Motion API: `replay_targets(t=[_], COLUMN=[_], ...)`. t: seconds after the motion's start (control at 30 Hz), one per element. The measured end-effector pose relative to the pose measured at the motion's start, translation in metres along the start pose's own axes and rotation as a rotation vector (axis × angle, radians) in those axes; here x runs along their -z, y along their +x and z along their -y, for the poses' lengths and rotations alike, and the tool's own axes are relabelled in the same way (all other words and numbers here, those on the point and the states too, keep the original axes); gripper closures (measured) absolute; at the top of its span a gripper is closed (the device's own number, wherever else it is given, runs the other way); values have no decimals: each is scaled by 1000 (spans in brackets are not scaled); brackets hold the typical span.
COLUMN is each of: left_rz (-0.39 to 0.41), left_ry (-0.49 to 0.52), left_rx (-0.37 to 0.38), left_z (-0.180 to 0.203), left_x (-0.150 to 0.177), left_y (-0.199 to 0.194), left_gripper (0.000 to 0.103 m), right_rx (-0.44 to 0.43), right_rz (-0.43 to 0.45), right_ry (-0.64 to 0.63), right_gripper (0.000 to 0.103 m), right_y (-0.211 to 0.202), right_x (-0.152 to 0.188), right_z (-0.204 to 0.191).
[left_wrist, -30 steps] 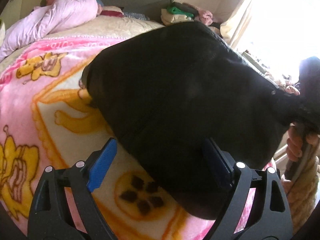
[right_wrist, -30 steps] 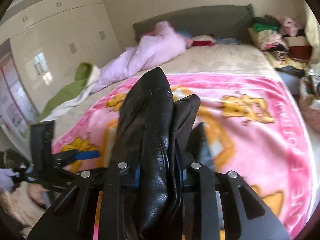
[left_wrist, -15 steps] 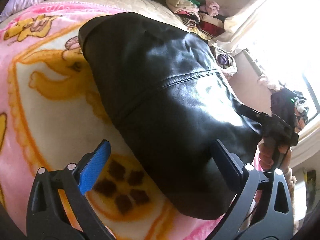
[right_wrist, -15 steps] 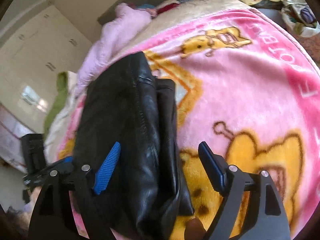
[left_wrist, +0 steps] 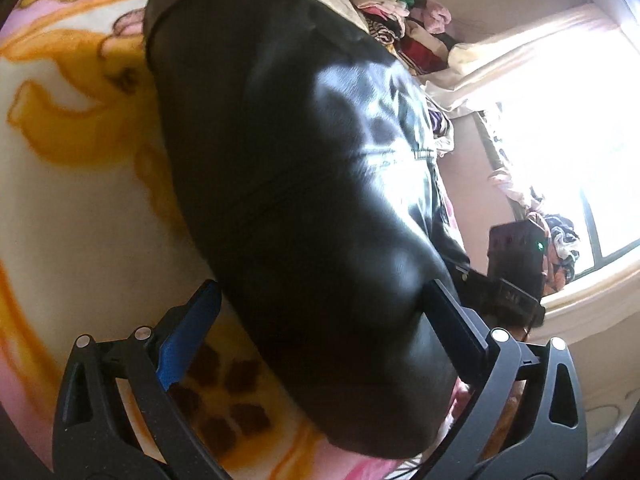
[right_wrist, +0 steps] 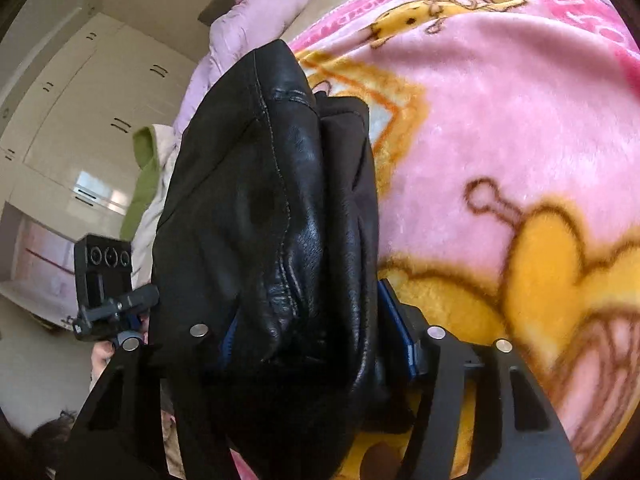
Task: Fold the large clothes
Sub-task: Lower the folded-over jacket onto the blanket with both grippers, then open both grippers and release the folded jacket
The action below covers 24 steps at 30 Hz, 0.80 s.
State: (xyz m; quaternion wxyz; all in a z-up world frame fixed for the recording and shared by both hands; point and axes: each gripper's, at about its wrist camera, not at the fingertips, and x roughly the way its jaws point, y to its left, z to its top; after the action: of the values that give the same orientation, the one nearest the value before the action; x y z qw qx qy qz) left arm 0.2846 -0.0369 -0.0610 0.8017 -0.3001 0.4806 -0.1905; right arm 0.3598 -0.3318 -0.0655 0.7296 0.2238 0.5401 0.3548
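Observation:
A folded black leather jacket (left_wrist: 304, 184) lies on the pink cartoon blanket (left_wrist: 72, 184) on the bed. My left gripper (left_wrist: 320, 316) is open, its blue-padded fingers straddling the jacket's near end without clamping it. In the right wrist view the jacket (right_wrist: 280, 208) bulges up between my right gripper's (right_wrist: 316, 340) fingers, which stand partly apart around the thick fold; leather hides the left pad. The right gripper's body (left_wrist: 516, 256) shows at the jacket's far side in the left view.
A lilac quilt (right_wrist: 256, 12) and a green garment (right_wrist: 146, 176) lie toward the headboard. A heap of clothes (left_wrist: 400, 12) sits by the bright window (left_wrist: 580, 128). White wardrobes (right_wrist: 80, 112) line the far wall. The left gripper (right_wrist: 106, 280) shows beyond the jacket.
The right gripper opened from its grip on the jacket, then narrowed around the fold. The jacket came down onto the blanket. Both grippers tilted and moved closer to it.

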Motion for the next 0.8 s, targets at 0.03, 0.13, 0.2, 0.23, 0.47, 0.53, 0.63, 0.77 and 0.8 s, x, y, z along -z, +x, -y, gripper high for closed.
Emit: replay_targets(t=[0.03,0.13,0.2,0.23,0.47,0.53,0.63,0.77,0.8], left_rz=[-7,4,20,31,89,104,143,171,175], left_ry=[-4,-22,-20,-20,91,147,233,304,322], left_rx=[-1,-12,-38,-57,-194,-219,-271,-319,-331], left_z=[-1,-7,-13,-17,-22,-15,-2,11,13], left_x=[-5,-18,-30,-39,-60,-49,-33,-14,-9], left_y=[0,-4,-8,-11,-41,-48,-58,-67,-69], left_gripper=[8,8,8,8,14,14,14,14,14], right_rx=[-4,-2,-2,7,121,128,139,232,246], right_rz=[8,60,101,117,223,224,274,344,340], right_ry=[19,85,137,138,42,42,27,-38,-47], right_gripper=[51,51,51,51,27,25,21,20,21], right_y=[0,5,14,20,41,30,6,-14,-14], right_x=[3,19,32,38,54,53,52,53,52], right_z=[-2,-14,-30,-42,-98,-96,-96,-109,-111])
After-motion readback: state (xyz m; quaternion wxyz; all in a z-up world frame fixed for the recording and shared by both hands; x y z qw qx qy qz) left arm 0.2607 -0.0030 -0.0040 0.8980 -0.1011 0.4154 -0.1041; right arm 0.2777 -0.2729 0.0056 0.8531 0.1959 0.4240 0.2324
